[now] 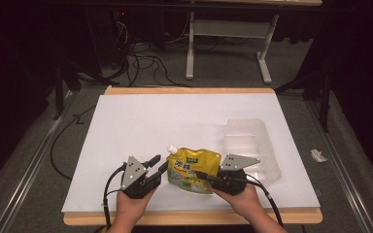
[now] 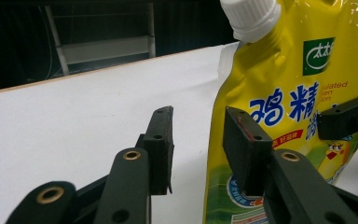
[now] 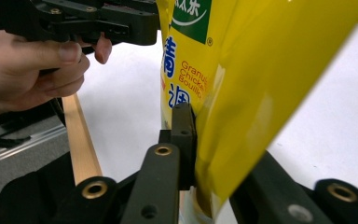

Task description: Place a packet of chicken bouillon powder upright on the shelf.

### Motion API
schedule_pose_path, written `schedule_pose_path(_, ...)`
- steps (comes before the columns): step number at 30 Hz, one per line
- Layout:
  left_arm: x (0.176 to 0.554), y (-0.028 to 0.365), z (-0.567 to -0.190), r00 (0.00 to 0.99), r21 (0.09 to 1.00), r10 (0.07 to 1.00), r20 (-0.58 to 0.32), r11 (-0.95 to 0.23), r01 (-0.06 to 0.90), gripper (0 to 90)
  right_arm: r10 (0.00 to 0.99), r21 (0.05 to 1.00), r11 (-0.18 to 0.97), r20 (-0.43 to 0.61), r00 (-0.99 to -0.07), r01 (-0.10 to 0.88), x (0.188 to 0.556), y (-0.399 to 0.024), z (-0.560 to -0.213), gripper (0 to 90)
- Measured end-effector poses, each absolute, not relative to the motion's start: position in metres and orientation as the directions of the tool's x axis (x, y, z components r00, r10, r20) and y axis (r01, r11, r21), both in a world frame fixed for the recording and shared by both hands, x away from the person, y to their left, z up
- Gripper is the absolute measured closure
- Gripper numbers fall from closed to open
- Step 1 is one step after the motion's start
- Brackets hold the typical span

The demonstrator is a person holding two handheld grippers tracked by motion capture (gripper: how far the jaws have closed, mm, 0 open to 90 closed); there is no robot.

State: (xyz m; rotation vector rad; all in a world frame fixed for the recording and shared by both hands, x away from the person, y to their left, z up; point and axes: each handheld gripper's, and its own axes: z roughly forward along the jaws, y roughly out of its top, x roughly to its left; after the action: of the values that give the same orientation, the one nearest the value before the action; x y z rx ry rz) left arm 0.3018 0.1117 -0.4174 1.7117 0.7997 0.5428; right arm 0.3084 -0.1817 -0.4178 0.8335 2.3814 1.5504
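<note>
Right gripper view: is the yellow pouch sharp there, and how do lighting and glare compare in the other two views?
Right gripper view: the pouch is close and soft, its near fold blurred, though print is legible. Left gripper view: print crisp, glare on the glossy top by the white cap. High view: the white table is bright, surroundings dark, and the clear tray is faint.

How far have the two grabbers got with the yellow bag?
Done: the right gripper has pinched the yellow pouch, which sits squeezed between its jaws in the right gripper view. In hand: the left gripper is open at the pouch's edge, not gripping. Left: the white cap is still on, and the clear tray holds nothing I can see.
</note>
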Motion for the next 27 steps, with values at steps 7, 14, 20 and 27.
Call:
schedule_pose_path(7,0.300,0.110,-0.419,0.681,0.949,0.732,-0.020,-0.201,0.244,58.2,0.545,0.889,0.285,0.157,-0.824,0.358,0.307,-0.181,-0.418,87.0)
schedule_pose_path(14,0.296,0.113,-0.425,0.696,0.932,0.718,-0.010,-0.246,0.268,52.9,0.554,0.892,0.279,0.154,-0.818,0.356,0.305,-0.180,-0.416,87.7)
schedule_pose_path(20,0.291,0.114,-0.422,0.703,0.946,0.711,-0.040,-0.199,0.255,46.7,0.559,0.905,0.261,0.141,-0.817,0.334,0.303,-0.184,-0.411,88.1)
schedule_pose_path(27,0.294,0.123,-0.423,0.683,0.949,0.728,-0.054,-0.176,0.263,45.3,0.569,0.911,0.251,0.135,-0.811,0.328,0.302,-0.189,-0.407,88.2)
